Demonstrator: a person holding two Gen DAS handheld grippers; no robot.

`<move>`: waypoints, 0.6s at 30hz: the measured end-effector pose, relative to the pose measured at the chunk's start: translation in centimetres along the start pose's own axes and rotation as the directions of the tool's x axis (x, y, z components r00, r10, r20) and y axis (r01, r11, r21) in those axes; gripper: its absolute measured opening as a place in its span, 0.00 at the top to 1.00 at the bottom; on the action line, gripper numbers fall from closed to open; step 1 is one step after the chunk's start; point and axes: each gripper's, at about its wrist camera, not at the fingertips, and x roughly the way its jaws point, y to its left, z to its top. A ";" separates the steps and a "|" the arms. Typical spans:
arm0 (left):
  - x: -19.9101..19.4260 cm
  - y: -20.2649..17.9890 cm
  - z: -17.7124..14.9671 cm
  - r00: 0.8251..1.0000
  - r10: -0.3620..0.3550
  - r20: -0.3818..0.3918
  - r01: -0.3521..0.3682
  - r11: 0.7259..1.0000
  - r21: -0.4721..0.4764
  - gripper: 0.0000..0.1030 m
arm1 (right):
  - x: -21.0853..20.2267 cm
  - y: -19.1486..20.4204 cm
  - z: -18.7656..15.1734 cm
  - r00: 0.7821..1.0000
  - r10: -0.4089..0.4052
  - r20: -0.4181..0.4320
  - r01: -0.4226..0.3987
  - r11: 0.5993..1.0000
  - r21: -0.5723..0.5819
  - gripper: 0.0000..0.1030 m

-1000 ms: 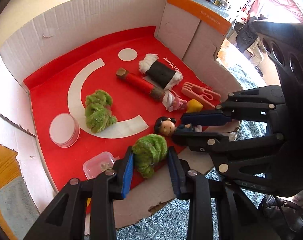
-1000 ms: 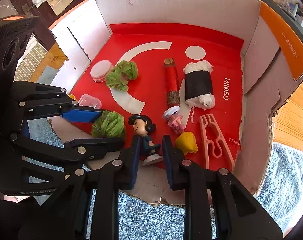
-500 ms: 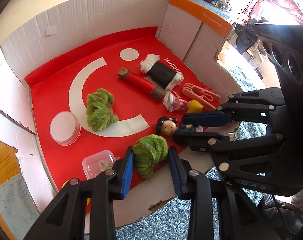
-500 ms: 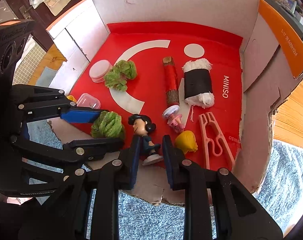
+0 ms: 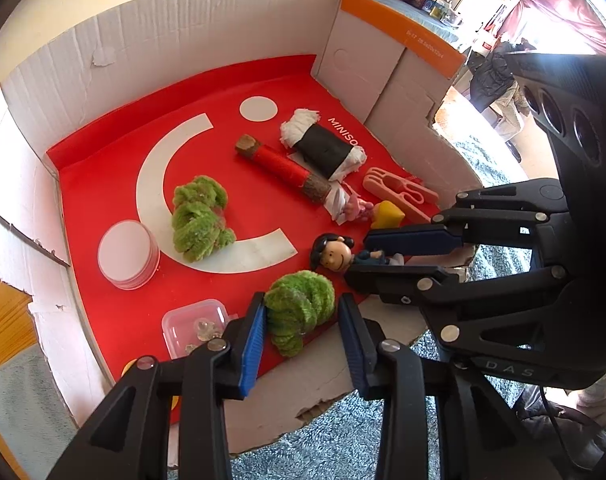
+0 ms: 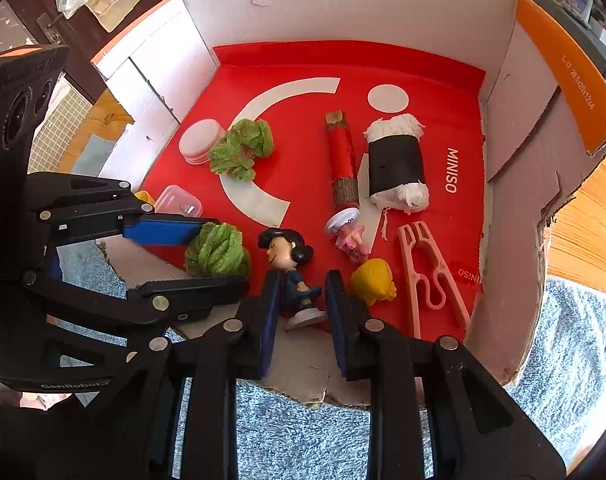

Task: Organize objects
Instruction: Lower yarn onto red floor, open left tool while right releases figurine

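Observation:
My left gripper [image 5: 301, 328] stands around a green fuzzy ball [image 5: 299, 310] at the near edge of the red-floored cardboard box [image 5: 183, 40]; its pads sit close on both sides, contact unclear. My right gripper [image 6: 301, 300] straddles a dark-haired figurine [image 6: 289, 264] in a blue dress, with a small gap on each side. The figurine [image 5: 335, 254] and the right gripper [image 5: 399, 252] also show in the left wrist view; the green ball [image 6: 217, 250] and the left gripper [image 6: 199, 254] show in the right wrist view.
In the box lie a second green fuzzy clump [image 5: 199, 216], a white round tin [image 5: 127, 254], a clear plastic container [image 5: 193, 326], a red stick [image 5: 283, 172], a black-and-white roll [image 5: 323, 148], a pink figure [image 6: 349, 236], a yellow toy [image 6: 373, 280] and a pink clip [image 6: 429, 276]. Blue carpet [image 6: 283, 432] lies in front.
Both grippers have drawn back slightly from the box and their jaws have widened a little around the green ball and the figurine. The objects have not moved.

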 end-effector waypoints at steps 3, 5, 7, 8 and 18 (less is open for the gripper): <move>-0.1 0.1 0.0 1.000 -0.001 0.002 0.001 1.000 -0.005 0.60 | -0.1 0.0 0.0 1.000 0.000 0.000 0.000 1.000 0.001 0.78; -0.2 0.1 -0.1 1.000 0.001 0.004 -0.001 1.000 -0.007 0.58 | -0.1 0.0 0.0 1.000 -0.001 -0.001 0.001 1.000 0.002 0.78; -0.2 0.2 0.0 1.000 0.001 0.004 -0.001 1.000 -0.007 0.58 | -0.2 0.0 0.1 1.000 -0.001 -0.002 0.001 1.000 0.003 0.78; -0.2 0.2 0.0 1.000 0.002 0.005 -0.002 1.000 -0.006 0.58 | -0.2 0.0 0.0 1.000 -0.002 -0.003 0.002 1.000 0.003 0.77; -0.9 0.5 -0.5 1.000 -0.012 0.015 0.012 1.000 -0.018 0.52 | -0.8 -0.6 -0.2 1.000 -0.019 0.010 0.019 1.000 0.018 0.61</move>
